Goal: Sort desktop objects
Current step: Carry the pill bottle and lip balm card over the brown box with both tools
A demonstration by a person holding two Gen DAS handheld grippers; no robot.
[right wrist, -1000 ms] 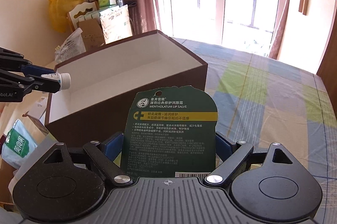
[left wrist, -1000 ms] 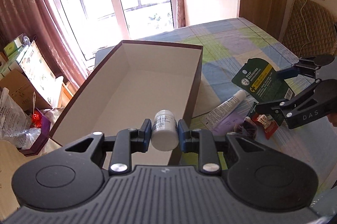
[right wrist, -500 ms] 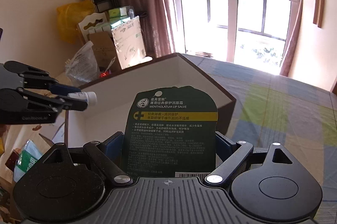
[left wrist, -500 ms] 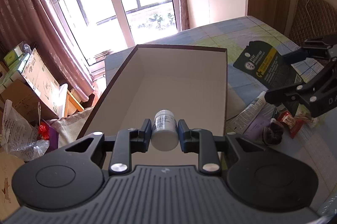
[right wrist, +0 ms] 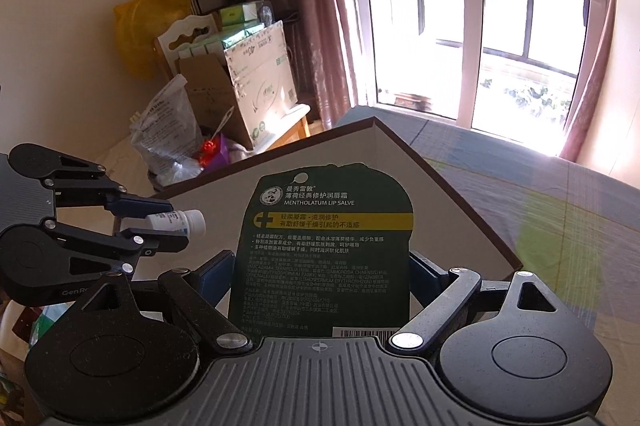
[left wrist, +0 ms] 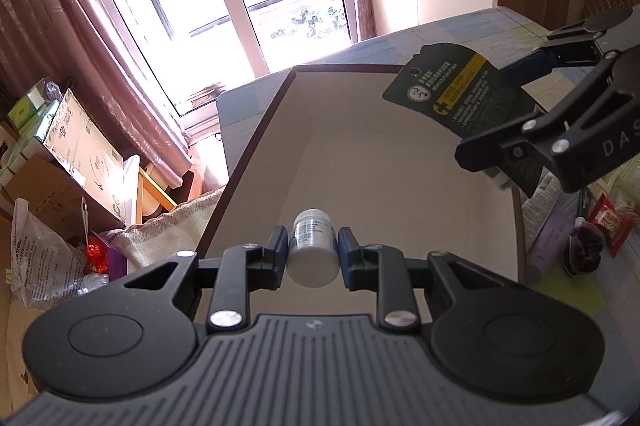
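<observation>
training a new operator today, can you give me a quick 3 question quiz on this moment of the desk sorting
1. True or false: the left gripper is shut on a small white bottle.
2. What does the right gripper hold? A) a purple tube B) a green lip salve card C) nothing
3. Fill in: both held items hang over the open brown ____.

Key: 1 true; 2 B; 3 box
</observation>
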